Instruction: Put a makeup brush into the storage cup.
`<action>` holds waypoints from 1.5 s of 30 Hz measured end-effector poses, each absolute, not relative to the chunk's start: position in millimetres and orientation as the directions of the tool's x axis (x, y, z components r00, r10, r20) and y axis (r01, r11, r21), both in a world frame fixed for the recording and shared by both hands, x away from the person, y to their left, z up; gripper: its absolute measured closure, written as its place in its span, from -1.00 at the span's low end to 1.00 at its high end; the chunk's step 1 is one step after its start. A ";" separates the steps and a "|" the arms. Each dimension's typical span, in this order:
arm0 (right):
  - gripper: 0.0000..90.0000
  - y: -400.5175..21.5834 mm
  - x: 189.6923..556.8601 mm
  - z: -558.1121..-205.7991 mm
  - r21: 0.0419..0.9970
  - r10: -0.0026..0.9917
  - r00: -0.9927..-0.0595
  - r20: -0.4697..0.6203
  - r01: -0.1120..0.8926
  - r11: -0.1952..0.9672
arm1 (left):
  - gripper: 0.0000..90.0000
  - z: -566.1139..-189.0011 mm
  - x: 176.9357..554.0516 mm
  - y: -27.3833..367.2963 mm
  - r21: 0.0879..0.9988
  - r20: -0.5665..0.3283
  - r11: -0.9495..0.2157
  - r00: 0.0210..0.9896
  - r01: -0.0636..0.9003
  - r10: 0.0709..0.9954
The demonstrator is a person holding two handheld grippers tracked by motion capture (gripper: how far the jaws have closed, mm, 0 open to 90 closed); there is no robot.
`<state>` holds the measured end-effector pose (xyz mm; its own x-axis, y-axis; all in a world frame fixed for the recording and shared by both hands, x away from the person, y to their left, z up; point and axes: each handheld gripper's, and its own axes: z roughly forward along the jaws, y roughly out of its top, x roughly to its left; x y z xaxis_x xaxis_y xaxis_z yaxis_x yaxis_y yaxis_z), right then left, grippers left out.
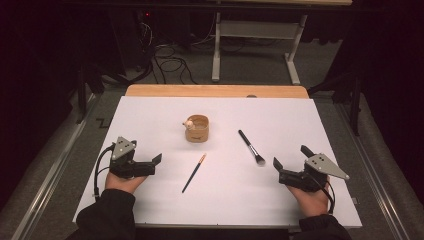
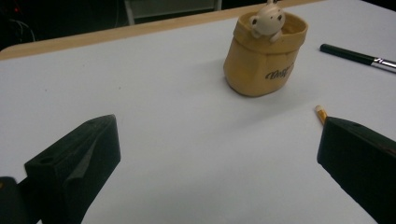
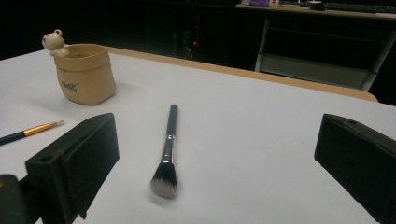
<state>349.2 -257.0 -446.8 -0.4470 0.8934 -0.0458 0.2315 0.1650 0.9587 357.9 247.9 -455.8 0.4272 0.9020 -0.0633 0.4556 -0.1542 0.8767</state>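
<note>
Both claws rest on the white worktop (image 1: 150, 107), released and holding nothing. The left claw (image 1: 156, 162) points toward the middle, jaws wide apart; the thin brush (image 1: 194, 172) lies just past its tips, and the pot (image 2: 264, 56) stands upright farther ahead. The right claw (image 1: 290, 162) is likewise spread wide; the makeup brush (image 3: 168, 149) lies flat just ahead between its jaws, bristles toward it, untouched.
</note>
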 end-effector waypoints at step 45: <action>-0.98 -262.5 352.5 -439.8 0.949 0.898 -0.434 -0.069 0.249 0.193 | -0.99 -470.6 349.0 270.5 0.677 -0.051 -0.255 0.389 0.691 0.920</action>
